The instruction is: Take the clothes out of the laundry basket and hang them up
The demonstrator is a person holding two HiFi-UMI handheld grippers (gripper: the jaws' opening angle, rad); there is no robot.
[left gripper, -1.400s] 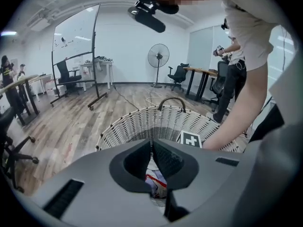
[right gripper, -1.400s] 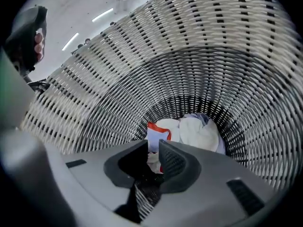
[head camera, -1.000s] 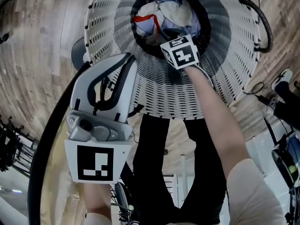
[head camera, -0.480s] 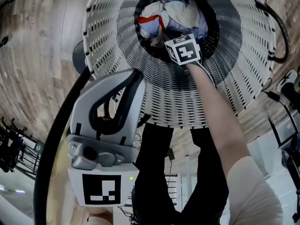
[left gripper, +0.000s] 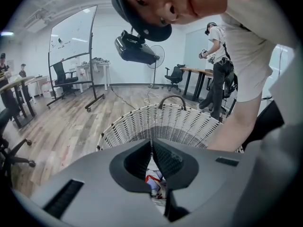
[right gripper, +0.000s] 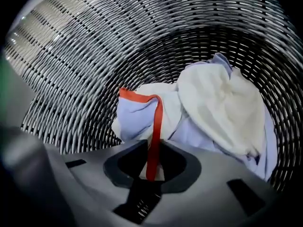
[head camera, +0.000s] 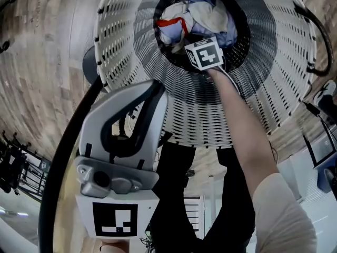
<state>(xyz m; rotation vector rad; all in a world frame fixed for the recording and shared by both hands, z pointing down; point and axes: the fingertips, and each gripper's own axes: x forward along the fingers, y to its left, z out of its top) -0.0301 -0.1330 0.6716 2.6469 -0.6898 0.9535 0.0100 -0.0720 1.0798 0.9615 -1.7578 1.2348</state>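
Right claw (right gripper: 151, 164) has sunk deeper into the basket (head camera: 184, 104) over the last second and is now down at the clothes (head camera: 195, 17). Its jaws are spread, with the red band (right gripper: 155, 126) running straight down the gap and not pinched yet. Left claw (left gripper: 151, 143) hasn't moved: it is parked above the rim, jaws pressed together, empty.

Read: the first pick is lined up. All the clothes are still at the basket bottom, nothing out or hung. Closing on the band should drag its garment up with it, but a thin strip could slip through the pads, so a bite of cloth too would be safer.

Materials, big to small:
- Basket: round, white woven weave, slotted walls narrowing to a dark bottom. Looks rigid.
- Clothes: soft crumpled heap, pieces overlapping, so the rest may tangle on the pull.
- Cream piece (right gripper: 222, 108): matte, broad rounded folds, lying on top at the right of the right claw view.
- Lilac piece (right gripper: 135, 119): thinner, smoother, mostly underneath.
- Red band: flat narrow strip across the lilac piece. Trim or strap, can't tell which.
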